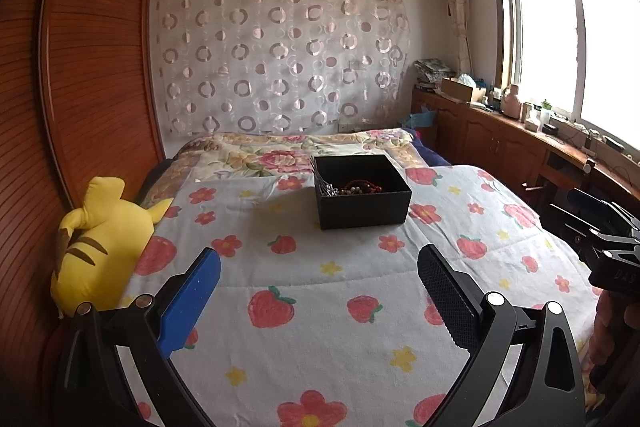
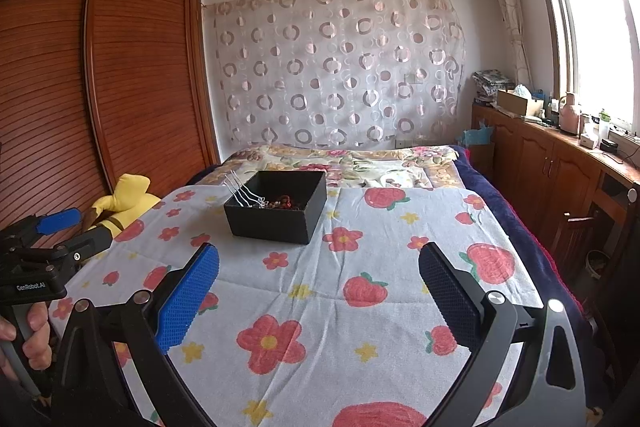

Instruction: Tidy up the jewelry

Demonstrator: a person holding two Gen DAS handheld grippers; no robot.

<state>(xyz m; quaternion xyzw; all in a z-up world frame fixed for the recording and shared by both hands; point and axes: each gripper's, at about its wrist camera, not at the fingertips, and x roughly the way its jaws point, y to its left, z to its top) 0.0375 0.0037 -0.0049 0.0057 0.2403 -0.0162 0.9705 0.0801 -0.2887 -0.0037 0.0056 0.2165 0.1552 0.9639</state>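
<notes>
We're over the bed [image 1: 360,307], soft quilt, so the black box [image 1: 362,205] mid-bed w/ the jewelry [image 1: 358,187] could tip if nudged. Left claw [image 1: 320,291] and right claw [image 2: 320,291] both wide, empty. Wires at box edge look like hooks, prob. snag-prone.

Overexposed window [image 1: 580,43] daylight, fisheye-bent edges, sharp focus
</notes>
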